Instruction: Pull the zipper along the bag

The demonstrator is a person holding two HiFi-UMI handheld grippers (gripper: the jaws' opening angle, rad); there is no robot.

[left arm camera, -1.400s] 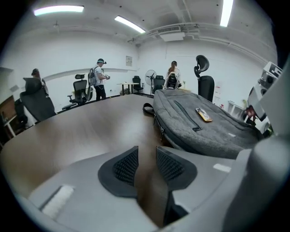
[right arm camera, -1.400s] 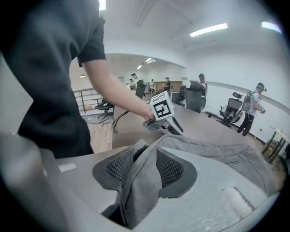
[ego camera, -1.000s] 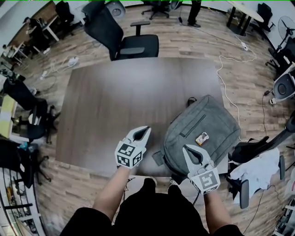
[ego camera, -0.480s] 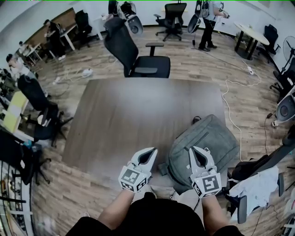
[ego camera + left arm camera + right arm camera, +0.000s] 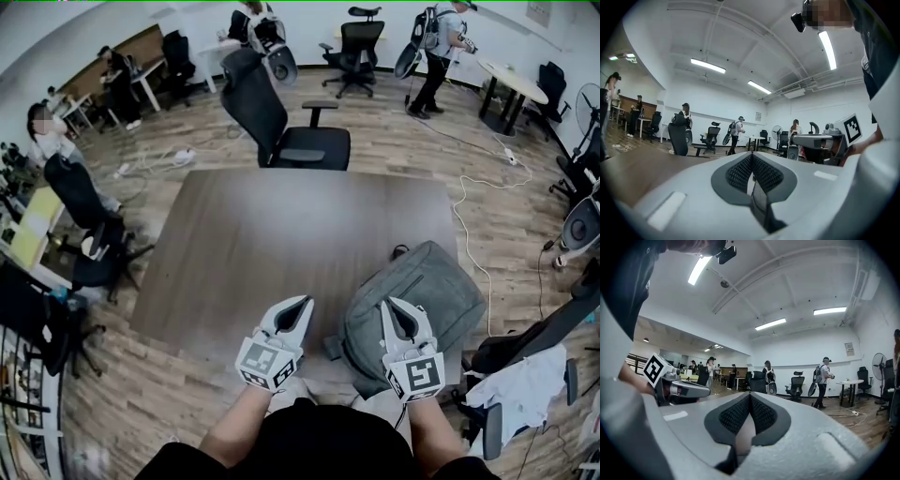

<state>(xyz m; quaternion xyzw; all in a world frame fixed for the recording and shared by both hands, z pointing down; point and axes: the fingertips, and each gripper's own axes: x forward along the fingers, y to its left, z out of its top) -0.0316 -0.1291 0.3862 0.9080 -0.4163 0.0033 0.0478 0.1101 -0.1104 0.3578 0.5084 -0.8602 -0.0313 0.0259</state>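
since before: both grippers lifted, now pointing level.
left gripper point(image 5: 301, 302): jaws pressed together, empty.
right gripper point(image 5: 386, 306): jaws pressed together, empty.
bag point(image 5: 433, 284): grey fabric, rounded, at 4 o'clock on the smooth wood-grain table point(image 5: 248, 234).

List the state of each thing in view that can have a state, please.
left tool: shut, holds nothing, apart from the bag.
right tool: shut, holds nothing, over the bag's near side in the head view.
bag: lies flat at the near right corner of the table; whether the zipper is open is too small to tell.
office chair: empty, at the table's far side.
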